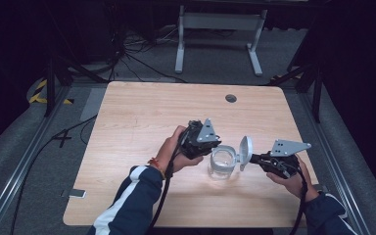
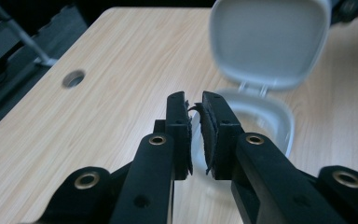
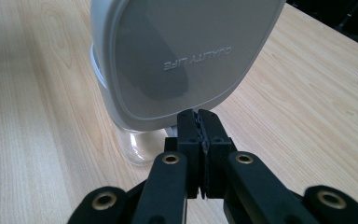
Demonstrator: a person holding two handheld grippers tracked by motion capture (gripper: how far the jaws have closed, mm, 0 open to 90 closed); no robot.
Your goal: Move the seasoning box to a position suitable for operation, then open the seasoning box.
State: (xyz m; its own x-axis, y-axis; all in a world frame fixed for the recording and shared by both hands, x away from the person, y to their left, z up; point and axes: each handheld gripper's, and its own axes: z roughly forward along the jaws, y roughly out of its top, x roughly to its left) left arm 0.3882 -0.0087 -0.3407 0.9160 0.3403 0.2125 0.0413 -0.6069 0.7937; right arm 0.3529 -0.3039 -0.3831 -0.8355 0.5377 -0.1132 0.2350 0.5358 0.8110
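A clear plastic container point(image 1: 222, 165) stands on the wooden table point(image 1: 137, 122) near its front right. Its grey hinged lid point(image 1: 245, 151) is swung up and stands almost upright. My left gripper point(image 1: 216, 145) comes in from the left and is shut on the container's near rim point(image 2: 266, 115); the clear wall shows between its pads point(image 2: 181, 135). The lid point(image 2: 270, 42) rises just behind that rim. My right gripper point(image 1: 253, 157) comes in from the right, shut on the lid's edge. In the right gripper view the lid point(image 3: 186, 51) reads "QUALITY LIFE" upside down above the fingertips point(image 3: 197, 114).
A round cable hole point(image 1: 231, 98) sits near the table's far edge. Beyond the table stand a white desk frame point(image 1: 220, 29) and loose cables on the floor. Bare wood stretches to the left and behind the container.
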